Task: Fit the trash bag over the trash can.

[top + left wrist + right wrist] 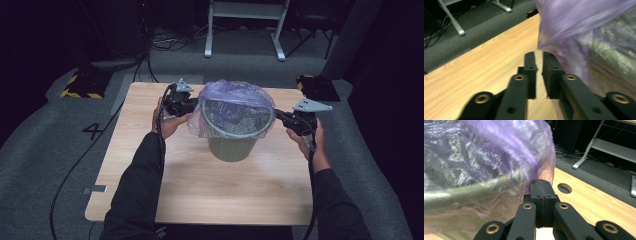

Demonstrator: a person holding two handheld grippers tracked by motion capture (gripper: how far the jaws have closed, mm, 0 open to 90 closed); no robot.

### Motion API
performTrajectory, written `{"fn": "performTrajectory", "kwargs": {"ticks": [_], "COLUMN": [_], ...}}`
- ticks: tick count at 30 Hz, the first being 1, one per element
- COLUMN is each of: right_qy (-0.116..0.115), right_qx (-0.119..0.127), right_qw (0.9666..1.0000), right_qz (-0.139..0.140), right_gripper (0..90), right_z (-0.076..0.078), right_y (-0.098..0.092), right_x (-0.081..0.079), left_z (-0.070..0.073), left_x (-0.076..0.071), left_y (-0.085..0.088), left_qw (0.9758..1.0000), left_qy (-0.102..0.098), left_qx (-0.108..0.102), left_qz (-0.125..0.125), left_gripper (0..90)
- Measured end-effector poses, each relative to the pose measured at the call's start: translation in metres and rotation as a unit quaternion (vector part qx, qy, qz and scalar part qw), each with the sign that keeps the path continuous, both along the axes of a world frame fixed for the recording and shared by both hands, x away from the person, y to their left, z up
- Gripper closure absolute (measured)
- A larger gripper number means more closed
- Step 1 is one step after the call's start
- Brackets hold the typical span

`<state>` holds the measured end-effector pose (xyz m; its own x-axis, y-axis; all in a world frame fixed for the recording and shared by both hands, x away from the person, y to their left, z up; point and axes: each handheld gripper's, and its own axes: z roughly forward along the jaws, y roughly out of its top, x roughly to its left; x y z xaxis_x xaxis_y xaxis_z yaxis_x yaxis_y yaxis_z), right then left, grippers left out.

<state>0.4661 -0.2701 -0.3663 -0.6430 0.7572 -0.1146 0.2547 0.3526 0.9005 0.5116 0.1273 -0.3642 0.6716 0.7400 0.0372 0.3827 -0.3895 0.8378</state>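
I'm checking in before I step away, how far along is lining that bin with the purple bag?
Mostly done: the purple bag already sits inside the green bin and drapes over its rim. In hand: the right gripper is shut at the bag's edge; the left gripper stands slightly open beside the film. Left: pulling the loose overhang down evenly.

Purple bag (584, 22) motion-blurred; bin (616, 55) cut off by frame edge.

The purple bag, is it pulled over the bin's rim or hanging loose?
Over the rim: the purple bag drapes outside the green bin, its film lining the inside.
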Motion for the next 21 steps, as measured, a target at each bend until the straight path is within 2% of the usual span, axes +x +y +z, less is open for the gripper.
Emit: {"fn": "performTrajectory", "kwargs": {"ticks": [2,3,4,6,8,10,13,17,18,21], "right_qy": [0.001,-0.001,-0.001,-0.007,-0.011,-0.016,-0.019,-0.026,-0.027,-0.03], "right_qx": [-0.001,0.0,0.002,0.002,0.006,0.006,0.009,0.005,0.005,0.007], "right_qw": [1.0,1.0,1.0,1.0,0.9999,0.9999,0.9998,0.9996,0.9996,0.9995], "right_qz": [0.003,0.004,0.004,0.002,0.0,-0.002,-0.004,-0.007,-0.006,-0.008], "right_gripper": [90.0,90.0,90.0,90.0,90.0,90.0,86.2,82.4,81.4,66.6], "right_z": [-0.002,-0.003,-0.003,-0.002,0.0,0.003,0.006,0.012,0.013,0.017], "right_y": [0.0,0.0,-0.001,-0.003,-0.006,-0.011,-0.017,-0.022,-0.023,-0.025], "right_x": [-0.002,-0.003,-0.004,-0.006,-0.008,-0.011,-0.015,-0.021,-0.022,-0.026], "left_z": [0.0,0.001,0.002,0.004,0.006,0.01,0.014,0.013,0.013,0.013], "left_x": [-0.004,-0.008,-0.011,-0.019,-0.027,-0.041,-0.062,-0.087,-0.094,-0.108], "left_y": [0.002,0.004,0.007,0.014,0.017,0.024,0.031,0.035,0.036,0.035], "left_qw": [0.9999,0.9995,0.9993,0.9988,0.9985,0.998,0.9967,0.996,0.9954,0.9935], "left_qy": [-0.011,-0.02,-0.022,-0.024,-0.031,-0.043,-0.055,-0.067,-0.068,-0.075], "left_qx": [-0.006,-0.017,-0.026,-0.04,-0.038,-0.045,-0.059,-0.054,-0.058,-0.067], "left_qz": [0.002,0.016,0.019,0.015,0.024,0.012,-0.009,-0.026,-0.034,-0.054], "left_gripper": [74.2,65.9,56.7,45.1,33.3,24.4,19.1,16.1,15.4,15.2]}}
